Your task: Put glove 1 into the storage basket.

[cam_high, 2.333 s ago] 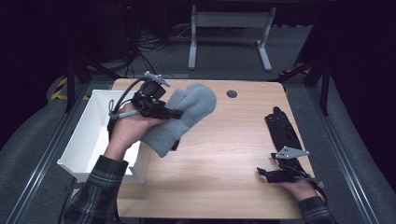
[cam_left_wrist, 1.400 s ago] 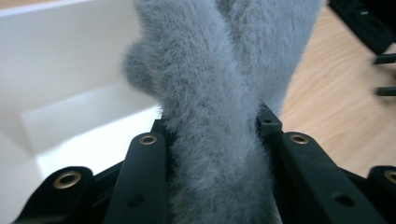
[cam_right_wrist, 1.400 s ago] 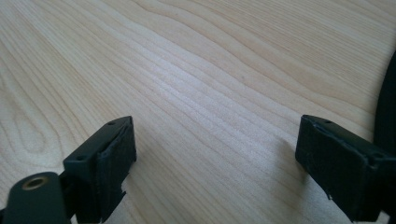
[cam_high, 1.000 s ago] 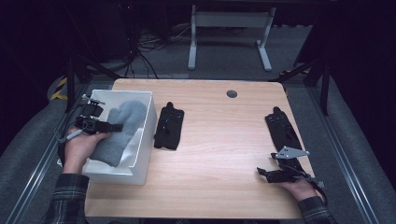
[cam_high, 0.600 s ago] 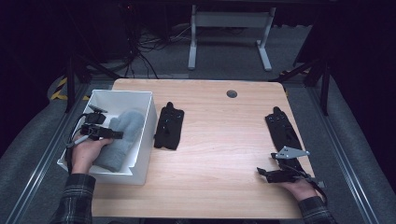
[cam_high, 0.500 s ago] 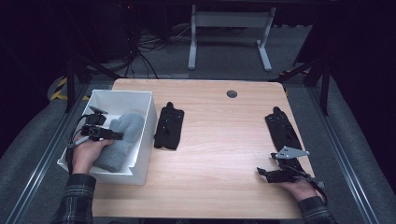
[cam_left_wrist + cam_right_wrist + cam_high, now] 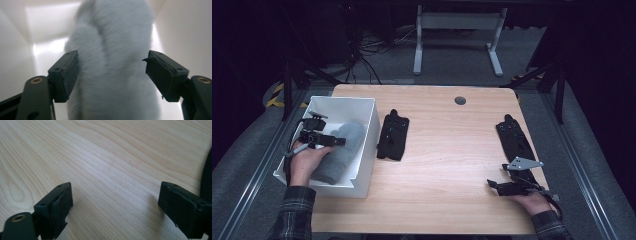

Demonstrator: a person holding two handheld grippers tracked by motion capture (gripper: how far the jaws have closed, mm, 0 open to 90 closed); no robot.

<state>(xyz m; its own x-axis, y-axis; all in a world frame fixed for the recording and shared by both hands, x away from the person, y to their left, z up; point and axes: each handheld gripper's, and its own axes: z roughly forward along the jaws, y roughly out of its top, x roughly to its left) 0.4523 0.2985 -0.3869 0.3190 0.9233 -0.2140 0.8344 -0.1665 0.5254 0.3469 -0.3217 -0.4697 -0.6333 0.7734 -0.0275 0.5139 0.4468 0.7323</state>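
The grey mitten [image 7: 338, 150] now lies inside the white bin [image 7: 362, 165], lowered from above the surface; the left gripper [image 7: 111, 70] has just been opening, released around it, so placement looks done.

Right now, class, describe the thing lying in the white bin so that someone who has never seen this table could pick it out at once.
Start at the wooden table and find the white bin at its left edge. Inside lies a grey fuzzy mitten, between the jaws of the left tongs, which have just been opening. Unlike the flat black gloves lying on the bare tabletop, it is pale, fluffy and boxed.
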